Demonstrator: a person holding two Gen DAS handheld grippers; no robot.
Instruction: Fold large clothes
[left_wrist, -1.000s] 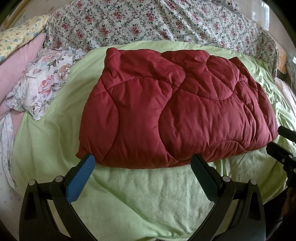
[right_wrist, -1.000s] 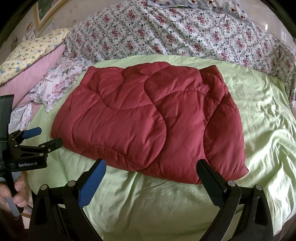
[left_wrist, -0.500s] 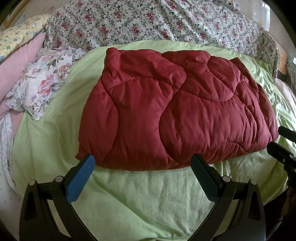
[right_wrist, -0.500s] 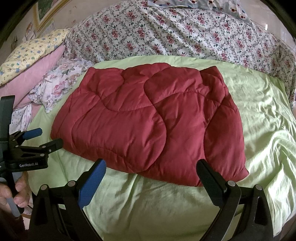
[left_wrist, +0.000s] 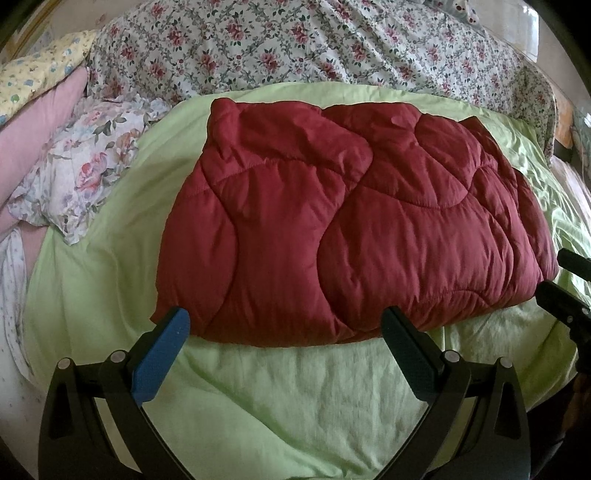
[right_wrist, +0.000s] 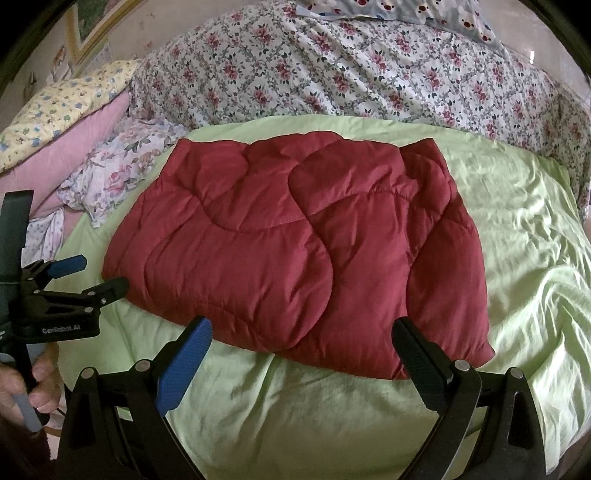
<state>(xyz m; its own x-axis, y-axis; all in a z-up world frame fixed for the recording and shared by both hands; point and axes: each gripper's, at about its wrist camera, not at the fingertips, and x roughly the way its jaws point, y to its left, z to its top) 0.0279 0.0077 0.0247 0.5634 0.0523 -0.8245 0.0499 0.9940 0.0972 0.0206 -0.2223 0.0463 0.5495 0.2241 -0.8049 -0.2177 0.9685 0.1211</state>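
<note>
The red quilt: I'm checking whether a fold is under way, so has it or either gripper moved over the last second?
Nothing visibly changed. The red quilt lies folded on the green sheet as before, and the left gripper and right gripper stay open and apart from it, holding nothing.

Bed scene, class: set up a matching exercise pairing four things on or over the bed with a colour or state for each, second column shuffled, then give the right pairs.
Column A
1. quilted comforter
2. bed sheet
3. left claw
4. long pillow

Column B
a. pink
b. open, holding nothing
c. dark red, folded
d. light green, wrinkled

Pairs: 1-c, 2-d, 3-b, 4-a
</note>
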